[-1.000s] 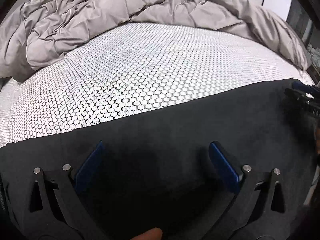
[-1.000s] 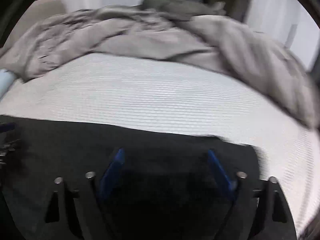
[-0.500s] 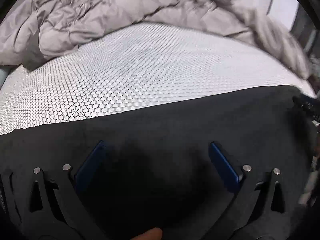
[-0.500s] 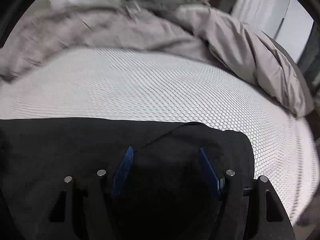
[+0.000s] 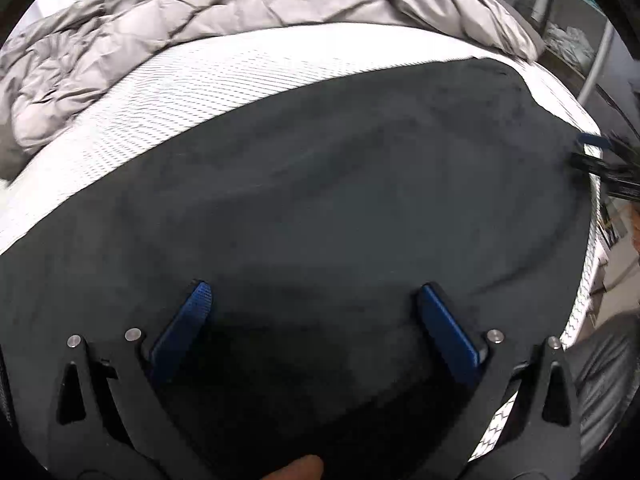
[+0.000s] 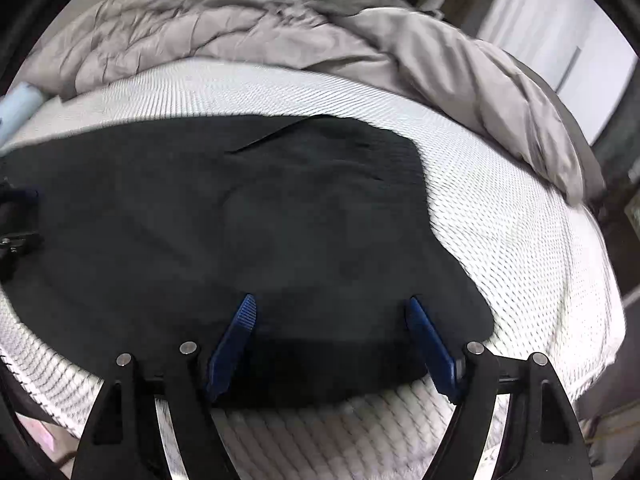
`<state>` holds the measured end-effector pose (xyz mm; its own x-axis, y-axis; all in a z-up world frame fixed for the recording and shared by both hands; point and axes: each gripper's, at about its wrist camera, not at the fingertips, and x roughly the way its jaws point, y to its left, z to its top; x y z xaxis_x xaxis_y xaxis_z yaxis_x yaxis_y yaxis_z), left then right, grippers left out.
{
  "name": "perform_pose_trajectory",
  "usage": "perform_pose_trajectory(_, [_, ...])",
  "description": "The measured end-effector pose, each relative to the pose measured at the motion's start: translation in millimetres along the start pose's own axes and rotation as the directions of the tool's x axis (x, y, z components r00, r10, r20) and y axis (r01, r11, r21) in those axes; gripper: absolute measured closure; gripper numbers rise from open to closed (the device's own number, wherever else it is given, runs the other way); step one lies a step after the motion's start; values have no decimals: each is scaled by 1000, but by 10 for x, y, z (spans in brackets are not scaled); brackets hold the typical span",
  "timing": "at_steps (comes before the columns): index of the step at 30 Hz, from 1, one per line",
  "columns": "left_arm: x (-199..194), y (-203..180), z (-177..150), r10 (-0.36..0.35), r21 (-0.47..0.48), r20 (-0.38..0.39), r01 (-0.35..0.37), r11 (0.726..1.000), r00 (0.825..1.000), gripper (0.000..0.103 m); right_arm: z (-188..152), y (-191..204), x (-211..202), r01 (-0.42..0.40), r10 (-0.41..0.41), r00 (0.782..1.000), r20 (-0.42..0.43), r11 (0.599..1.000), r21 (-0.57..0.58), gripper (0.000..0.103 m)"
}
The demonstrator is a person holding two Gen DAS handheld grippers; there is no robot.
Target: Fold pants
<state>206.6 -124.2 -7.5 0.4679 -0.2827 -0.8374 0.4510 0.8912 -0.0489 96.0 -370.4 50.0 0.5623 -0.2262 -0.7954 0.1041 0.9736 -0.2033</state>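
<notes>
Black pants (image 5: 320,200) lie spread flat on a white honeycomb-patterned mattress (image 5: 200,80); they also show in the right wrist view (image 6: 240,220). My left gripper (image 5: 316,296) is open and empty, raised over the pants' near part. My right gripper (image 6: 332,308) is open and empty above the pants' near right edge. The right gripper's tip shows at the right edge of the left wrist view (image 5: 600,160). The left gripper's tip shows at the left edge of the right wrist view (image 6: 18,216).
A crumpled grey duvet (image 5: 160,32) is piled along the far side of the bed, seen too in the right wrist view (image 6: 360,48). The mattress front edge (image 6: 320,432) is just below my right gripper. Shelving (image 5: 568,20) stands at the far right.
Both grippers have pulled back and up from the pants, so more of the black cloth and the mattress front edge shows. Both stayed open.
</notes>
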Motion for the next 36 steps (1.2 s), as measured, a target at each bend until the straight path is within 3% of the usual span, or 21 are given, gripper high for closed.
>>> perform_pose_trajectory(2, [-74,13,-20,-5,-36,9,5,999,1000,1,-132,-277,-97,-98,95,995,27,985,141,22])
perform_pose_trajectory(4, [-188,-11,-50,-73,-87,44,77,993,996,1,-261,-545,-69,-202,202,979,33,929,311,22])
perform_pose_trajectory(6, [-256,-143,-131,-107,-90,56,112,990,993,1,-428,-750,34,-331,349,936,48,825,458,22])
perform_pose_trajectory(8, [-262,-301,-195,-95,-37,42,96,995,995,1,-512,-889,133,-438,453,884,117,714,546,22])
perform_pose_trajectory(9, [-241,-388,-224,-68,-2,35,69,998,997,1,-515,-946,175,-488,486,857,169,662,569,22])
perform_pose_trajectory(11, [-178,-505,-241,-30,39,32,28,999,999,1,-530,-1002,291,-531,519,825,223,577,621,22])
perform_pose_trajectory(12, [-164,-516,-247,-28,40,29,27,999,999,1,-517,-1024,363,-529,516,823,236,548,648,26])
perform_pose_trajectory(13, [-173,-496,-240,-45,21,26,45,999,999,1,-493,-1036,443,-509,496,835,236,538,672,39])
perform_pose_trajectory(14, [-187,-467,-227,-63,4,25,63,998,998,1,-440,-1037,486,-470,455,862,225,549,691,50])
perform_pose_trajectory(16, [-270,-336,-200,-83,-49,40,85,995,996,1,-324,-1004,498,-464,425,871,245,549,695,80])
perform_pose_trajectory(17, [-296,-265,-189,-77,-68,48,80,994,996,1,-234,-1008,493,-465,413,874,256,556,689,82])
perform_pose_trajectory(19, [-367,-86,-190,-60,-123,63,67,990,996,1,9,-876,340,-446,358,893,272,633,633,85])
perform_pose_trajectory(20, [-394,7,-186,-59,-147,68,69,987,996,1,158,-771,225,-454,343,891,297,671,587,86])
perform_pose_trajectory(23, [-489,367,-213,-39,-236,93,60,970,995,1,542,-361,-107,-519,378,849,369,729,447,87])
perform_pose_trajectory(26, [-651,748,-352,16,-308,117,21,951,993,1,882,363,-386,-582,467,796,386,766,273,87])
perform_pose_trajectory(28, [-800,1080,-481,53,-375,136,2,927,989,1,1085,1012,-485,-633,562,747,355,764,124,87])
perform_pose_trajectory(30, [-946,1404,-610,103,-428,149,-30,903,984,1,1216,1587,-512,-678,646,700,303,735,-1,86])
perform_pose_trajectory(32, [-1092,1719,-767,190,-487,147,-96,868,971,1,1252,2247,-419,-739,748,640,177,662,-122,68])
perform_pose_trajectory(33, [-1159,1873,-849,233,-521,146,-125,844,961,1,1220,2507,-342,-755,773,628,93,634,-171,39])
perform_pose_trajectory(34, [-1208,2011,-921,256,-554,145,-136,821,956,1,1156,2760,-255,-746,766,643,6,629,-220,24])
perform_pose_trajectory(36, [-1283,2225,-1048,253,-605,144,-117,787,957,1,967,3031,-130,-697,709,698,-100,640,-323,27])
